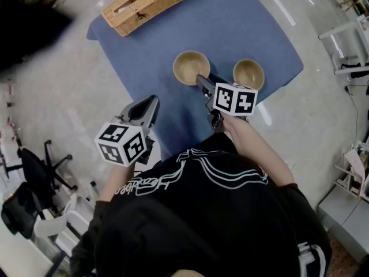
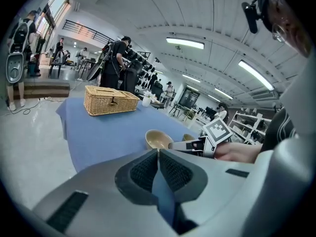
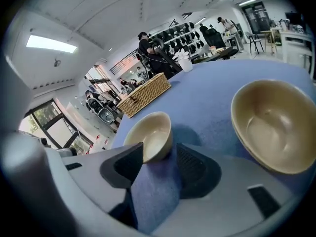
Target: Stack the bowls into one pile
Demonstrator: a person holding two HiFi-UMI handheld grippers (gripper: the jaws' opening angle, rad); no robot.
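Right hand-held gripper (image 3: pixel 159 150): jaws wide apart, gripping nothing. First bowl (image 3: pixel 148 135) sits right at its tips, with the near side showing in the gap and partly behind the left pad. Pads aren't pressing on it. I can't tell if a tip touches the rim.

Second bowl (image 3: pixel 274 125) is just to this gripper's right, upright, clear of the first one, so no pile yet. Both bowls are tan, empty and standing on the blue surface (image 1: pixel 230 27).

Left hand-held gripper (image 2: pixel 158 152): jaws closed together, nothing between them. It sits back and to the left of the right one, over the near edge of the surface. Both bowls are ahead of it, off to its right.

Wicker basket (image 1: pixel 144 4) is well ahead of both grippers, to the left, at the far edge of the surface.
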